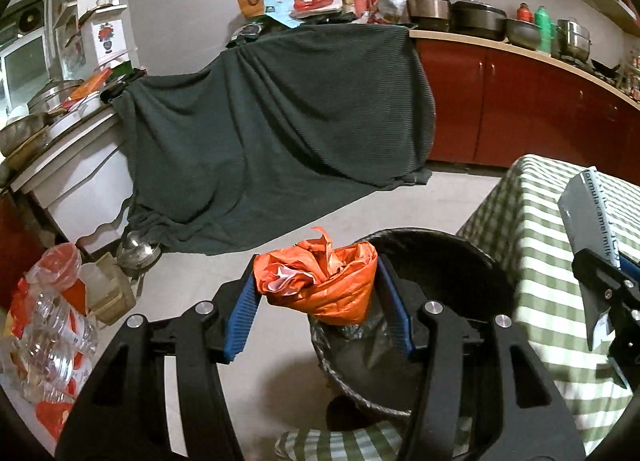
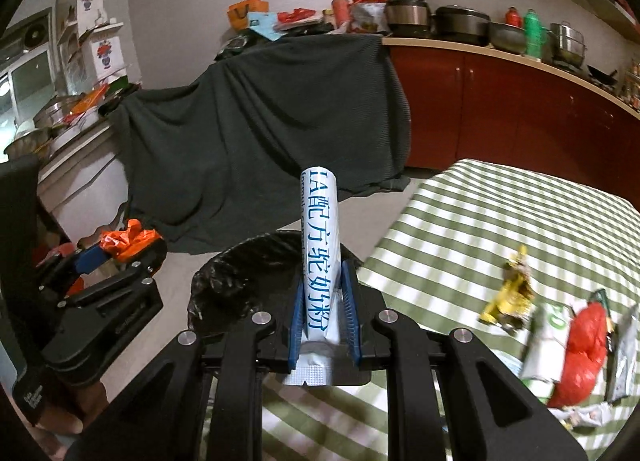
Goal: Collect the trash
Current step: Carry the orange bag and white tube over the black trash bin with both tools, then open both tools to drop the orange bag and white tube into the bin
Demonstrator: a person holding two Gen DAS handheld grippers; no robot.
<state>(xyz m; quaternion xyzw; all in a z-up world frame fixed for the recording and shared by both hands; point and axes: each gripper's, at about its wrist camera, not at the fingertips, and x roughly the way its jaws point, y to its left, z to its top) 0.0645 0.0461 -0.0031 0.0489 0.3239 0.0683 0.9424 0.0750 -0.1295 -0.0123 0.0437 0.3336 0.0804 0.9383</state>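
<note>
My left gripper (image 1: 316,285) is shut on a crumpled orange plastic bag (image 1: 320,281) and holds it over the near rim of a black-lined trash bin (image 1: 440,257). My right gripper (image 2: 324,293) is shut on a white milk powder sachet (image 2: 320,237) with blue print, held upright at the bin's (image 2: 240,265) right edge. The left gripper with the orange bag (image 2: 128,243) also shows at the left of the right wrist view. The right gripper with the sachet (image 1: 592,221) shows at the right of the left wrist view.
A table with a green checked cloth (image 2: 500,217) stands right of the bin, with a yellow wrapper (image 2: 510,293), a red bag (image 2: 584,349) and other wrappers on it. A dark cloth (image 1: 272,121) drapes furniture behind. Clear plastic bottles (image 1: 52,333) lie at the left on the floor.
</note>
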